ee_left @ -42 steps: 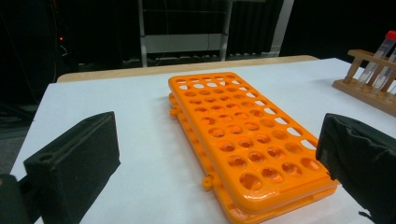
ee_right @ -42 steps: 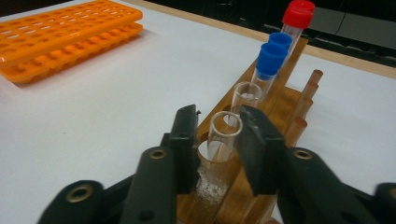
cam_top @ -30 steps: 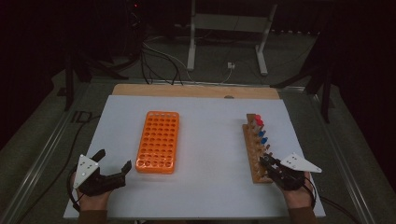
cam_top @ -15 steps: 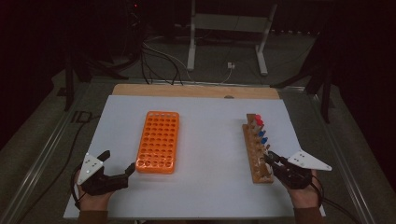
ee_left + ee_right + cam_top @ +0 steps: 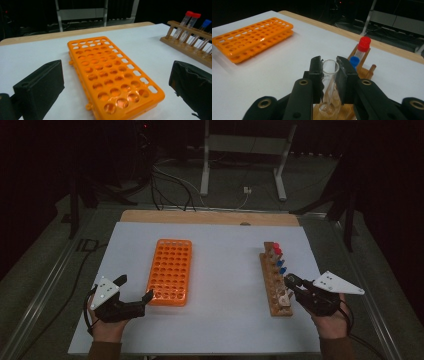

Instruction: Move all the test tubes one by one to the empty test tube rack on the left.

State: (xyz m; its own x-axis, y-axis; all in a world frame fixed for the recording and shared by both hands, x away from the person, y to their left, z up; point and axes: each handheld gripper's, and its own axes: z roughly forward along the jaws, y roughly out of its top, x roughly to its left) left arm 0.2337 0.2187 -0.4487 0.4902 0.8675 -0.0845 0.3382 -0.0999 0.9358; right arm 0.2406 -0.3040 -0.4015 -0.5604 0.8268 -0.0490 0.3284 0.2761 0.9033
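In the high view the right gripper (image 5: 292,284) has risen since the earlier frame beside the wooden rack (image 5: 276,279), while the left gripper (image 5: 134,292) has edged toward the orange rack (image 5: 170,271) on the bench (image 5: 225,265). The left gripper view shows its jaws wide apart and empty, with open bench between the racks. In the right gripper view the jaws clamp the uncapped glass tube (image 5: 328,82), which is best lifted straight up until clear of the capped tubes (image 5: 362,50) behind.

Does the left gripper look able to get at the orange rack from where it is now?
Probably yes. The left gripper is open, its jaws wide apart, right at the near corner of the orange rack, with only bare white table between them and nothing in the way.
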